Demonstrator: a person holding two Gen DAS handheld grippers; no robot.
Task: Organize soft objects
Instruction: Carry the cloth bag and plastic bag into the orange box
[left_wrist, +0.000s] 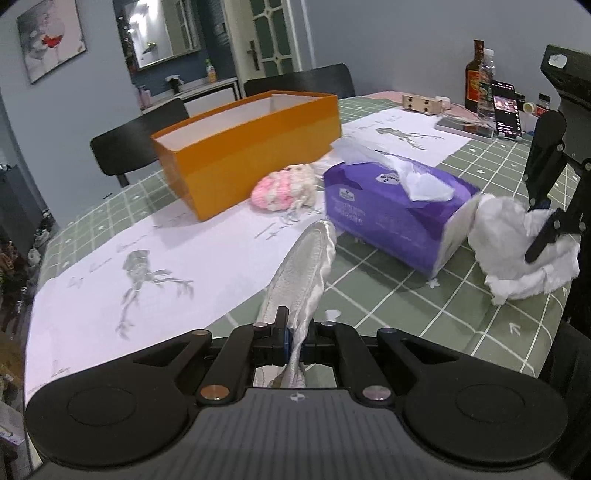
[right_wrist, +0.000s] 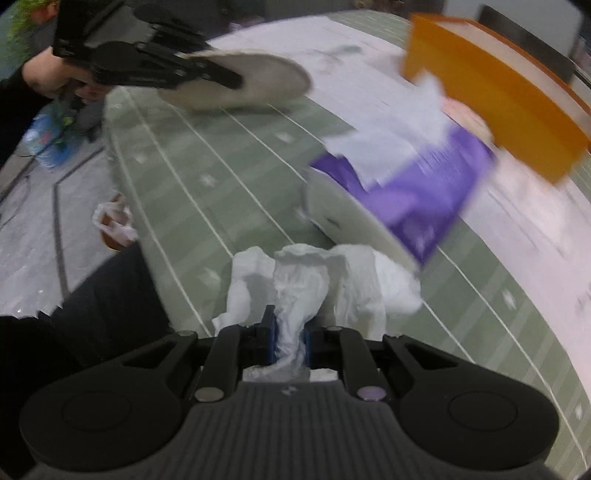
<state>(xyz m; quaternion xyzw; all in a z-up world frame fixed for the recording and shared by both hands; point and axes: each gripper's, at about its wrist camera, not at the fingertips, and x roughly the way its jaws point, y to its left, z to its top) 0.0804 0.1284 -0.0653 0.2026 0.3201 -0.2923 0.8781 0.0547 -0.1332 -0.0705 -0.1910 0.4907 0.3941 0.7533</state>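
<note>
My left gripper is shut on a flat silvery-grey fabric piece that sticks out ahead of it above the table. The right wrist view shows the same left gripper and the fabric piece at the upper left. My right gripper is shut on a crumpled white tissue wad, lifted beside the purple tissue pack. In the left wrist view the right gripper and the wad are right of the pack. An open orange box stands behind, with a pink-and-white knitted item at its foot.
The table has a green checked cloth with white drawing sheets on it. Bottles and a lit phone stand at the far right. Black chairs line the far side. The right wrist view is motion-blurred, with the floor at its left.
</note>
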